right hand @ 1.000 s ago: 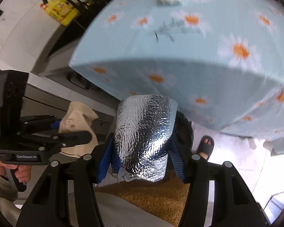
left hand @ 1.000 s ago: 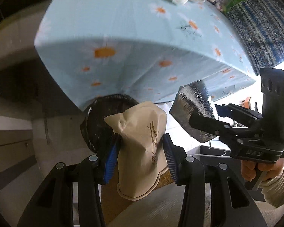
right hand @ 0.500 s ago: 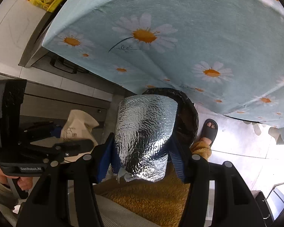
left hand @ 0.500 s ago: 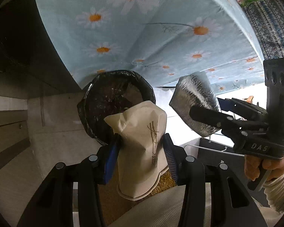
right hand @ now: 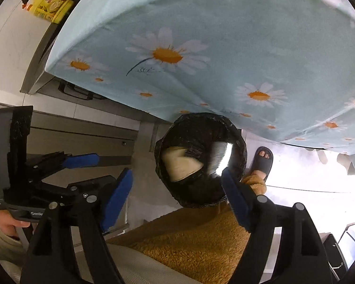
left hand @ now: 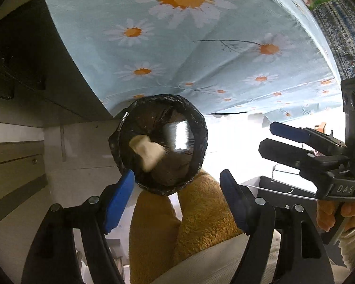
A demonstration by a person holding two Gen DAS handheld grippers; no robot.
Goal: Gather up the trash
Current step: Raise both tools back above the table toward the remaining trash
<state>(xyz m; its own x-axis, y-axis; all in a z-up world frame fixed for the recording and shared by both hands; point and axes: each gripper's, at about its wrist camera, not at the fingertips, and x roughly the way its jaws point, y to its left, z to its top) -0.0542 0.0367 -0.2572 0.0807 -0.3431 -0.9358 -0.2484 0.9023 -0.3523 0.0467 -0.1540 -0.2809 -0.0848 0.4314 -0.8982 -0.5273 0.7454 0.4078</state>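
Observation:
A round trash bin with a black liner [left hand: 196, 123] stands on the floor under the table edge; it also shows in the right wrist view [right hand: 201, 120]. Inside it lie a beige paper bag [left hand: 148, 152] [right hand: 179, 163] and a silver foil bag [left hand: 181, 137] [right hand: 221, 157]. My left gripper [left hand: 177, 189] is open and empty just above the bin's near rim. My right gripper [right hand: 177, 189] is open and empty, also above the bin. Each gripper shows in the other's view, the right one [left hand: 269, 137] and the left one [right hand: 101, 168].
A table with a light blue daisy cloth [left hand: 201, 47] [right hand: 224, 47] overhangs the bin. Grey cabinets [right hand: 82, 130] stand to the left. The person's orange fleece legs [left hand: 189, 224] and a slippered foot [right hand: 262, 163] are close to the bin. A yellow box [right hand: 49, 7] sits on the counter.
Both grippers have opened. The beige paper bag and the silver foil bag have dropped from them into the bin. Both views have tilted further down toward the bin.

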